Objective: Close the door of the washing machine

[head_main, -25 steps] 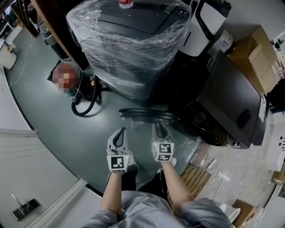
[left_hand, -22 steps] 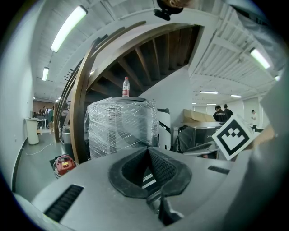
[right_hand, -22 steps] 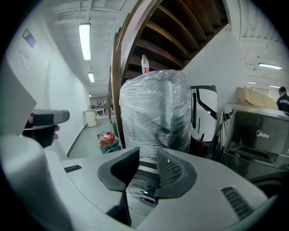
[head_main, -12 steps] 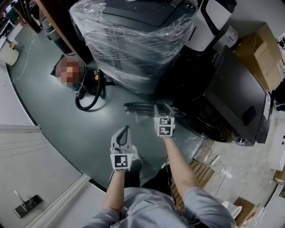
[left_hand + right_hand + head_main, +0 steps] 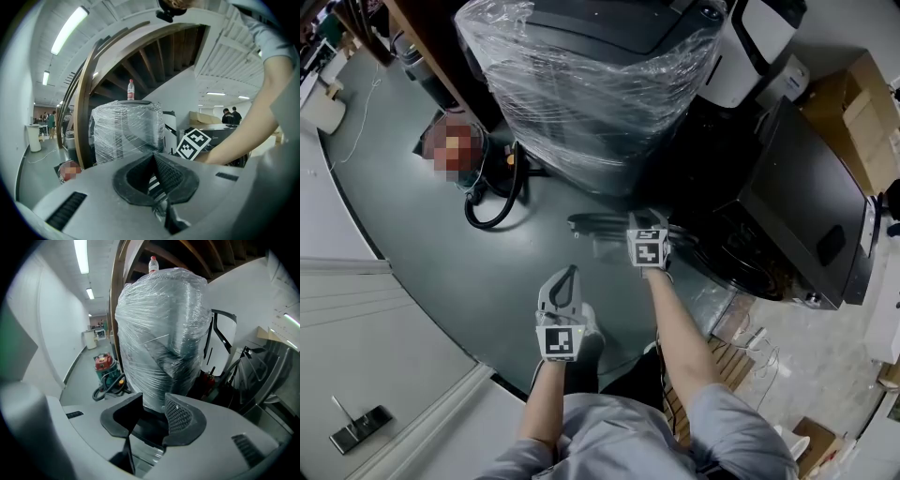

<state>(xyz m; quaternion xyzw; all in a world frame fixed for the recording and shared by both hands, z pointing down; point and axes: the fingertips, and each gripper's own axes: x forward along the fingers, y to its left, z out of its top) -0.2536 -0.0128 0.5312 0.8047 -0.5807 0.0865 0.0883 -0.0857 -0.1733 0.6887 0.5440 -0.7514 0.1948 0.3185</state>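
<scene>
A black washing machine stands at the right, and its round door swings out to the left, dark-rimmed with clear glass. My right gripper reaches down over the door's near rim. In the right gripper view its jaws stand apart, with the door's dark rim lying below and between them; the pads do not press on it. My left gripper hangs back over the floor, away from the door. In the left gripper view its pads meet at the tip with nothing held.
A big appliance wrapped in clear film stands just behind the door, with a bottle on top. A vacuum cleaner with a black hose lies at its left. Cardboard boxes sit at the far right, a wooden slat pallet near my feet.
My right gripper has gone forward and down from beside the left one to the door's rim. The left gripper has stayed where it was.
</scene>
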